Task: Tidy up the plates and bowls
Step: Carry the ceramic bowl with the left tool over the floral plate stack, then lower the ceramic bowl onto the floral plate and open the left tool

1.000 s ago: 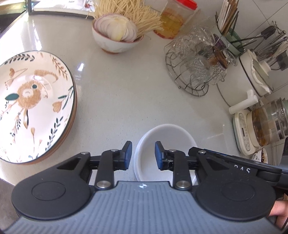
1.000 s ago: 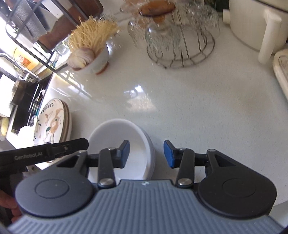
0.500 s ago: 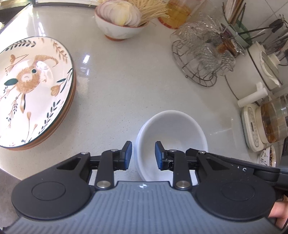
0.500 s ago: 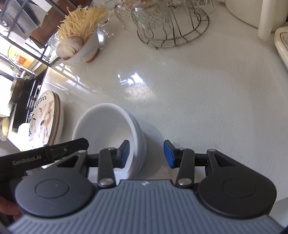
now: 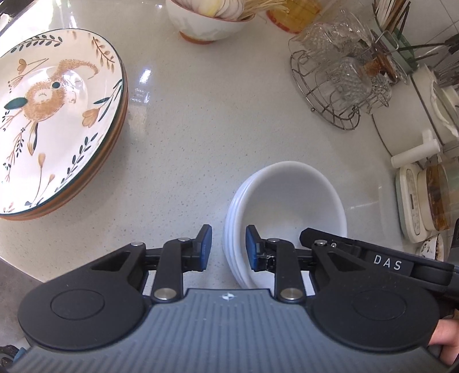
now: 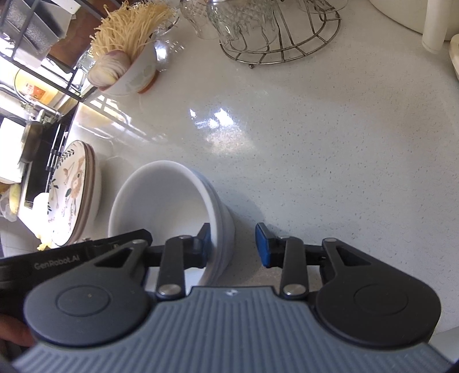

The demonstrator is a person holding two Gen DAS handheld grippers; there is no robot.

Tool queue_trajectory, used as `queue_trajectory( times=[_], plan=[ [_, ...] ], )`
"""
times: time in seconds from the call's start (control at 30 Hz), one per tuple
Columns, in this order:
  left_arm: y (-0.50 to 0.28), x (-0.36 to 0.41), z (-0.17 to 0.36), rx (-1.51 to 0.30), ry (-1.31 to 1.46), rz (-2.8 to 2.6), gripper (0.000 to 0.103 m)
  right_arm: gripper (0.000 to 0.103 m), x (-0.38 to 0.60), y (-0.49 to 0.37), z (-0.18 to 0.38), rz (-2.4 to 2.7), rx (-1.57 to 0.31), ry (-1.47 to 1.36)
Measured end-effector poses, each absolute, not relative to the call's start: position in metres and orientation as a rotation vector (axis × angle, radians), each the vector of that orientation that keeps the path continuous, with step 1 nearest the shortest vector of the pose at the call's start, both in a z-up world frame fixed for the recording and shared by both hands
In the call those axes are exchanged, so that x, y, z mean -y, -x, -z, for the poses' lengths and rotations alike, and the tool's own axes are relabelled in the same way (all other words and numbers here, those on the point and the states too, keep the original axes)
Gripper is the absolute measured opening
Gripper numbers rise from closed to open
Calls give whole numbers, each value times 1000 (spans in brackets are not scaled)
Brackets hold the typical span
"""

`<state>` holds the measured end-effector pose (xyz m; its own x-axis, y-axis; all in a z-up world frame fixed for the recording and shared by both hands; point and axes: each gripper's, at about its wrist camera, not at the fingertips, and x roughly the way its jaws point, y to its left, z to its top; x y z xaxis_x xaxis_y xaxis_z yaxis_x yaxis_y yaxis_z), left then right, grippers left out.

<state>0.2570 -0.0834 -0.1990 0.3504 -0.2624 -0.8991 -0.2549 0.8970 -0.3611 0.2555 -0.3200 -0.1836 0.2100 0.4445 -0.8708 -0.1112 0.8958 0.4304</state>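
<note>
A stack of white bowls (image 5: 289, 200) stands on the pale speckled counter; it also shows in the right wrist view (image 6: 169, 200). My left gripper (image 5: 226, 251) is open and straddles the stack's left rim, one finger inside and one outside. My right gripper (image 6: 235, 244) is open and straddles the right rim the same way. A stack of floral plates (image 5: 54, 114) lies to the left, also in the right wrist view (image 6: 71, 195).
A patterned bowl with onion and noodles (image 5: 206, 17) stands at the back. A wire rack of glasses (image 5: 341, 86) is at the back right. White appliances (image 5: 421, 200) line the right side. A sink area (image 6: 28, 149) lies beyond the plates.
Both grippers have moved forward and down so their fingers now straddle the bowl stack's rims. The bowls look nearer and larger. The fingers have stayed open.
</note>
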Motion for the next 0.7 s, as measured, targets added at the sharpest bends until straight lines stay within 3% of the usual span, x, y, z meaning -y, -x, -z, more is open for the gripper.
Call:
queue_trajectory(
  times=[0.17, 0.7],
  plan=[
    [-255, 83, 198, -1222, 489, 31, 14, 23, 318, -254, 184, -408, -1292, -340],
    [-241, 51, 150, -1164, 426, 167, 13, 21, 294, -223, 144, -312, -1219, -393]
  ],
)
